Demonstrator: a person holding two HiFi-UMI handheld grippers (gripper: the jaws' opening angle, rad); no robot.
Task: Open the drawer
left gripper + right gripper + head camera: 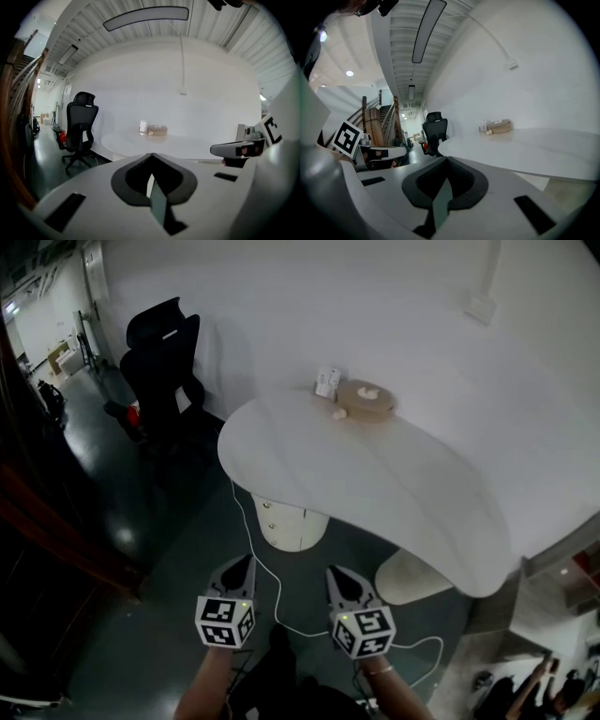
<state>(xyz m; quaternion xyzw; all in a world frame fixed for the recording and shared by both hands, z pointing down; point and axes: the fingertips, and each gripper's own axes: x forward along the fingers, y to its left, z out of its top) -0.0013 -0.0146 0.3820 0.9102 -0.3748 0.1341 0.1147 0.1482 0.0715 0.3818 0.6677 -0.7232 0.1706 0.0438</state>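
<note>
Two grippers, the left gripper (246, 566) and the right gripper (335, 576), hang side by side, each with jaws pressed together on nothing, well apart from the drawer (281, 517), judged to sit in the white rounded pedestal (300, 527) under the table (394, 493). Probable failures: jaws arriving unopened would only bump the front instead of taking its small knobs (270, 506), and the white cable (253, 546) trailing over the floor (169, 521) before the pedestal could snag a foot on approach

The curved white tabletop (375, 484) looks smooth and matt, the rounded cream drawer pedestal (286, 521) smooth, the dark floor (122, 531) glossy.
</note>
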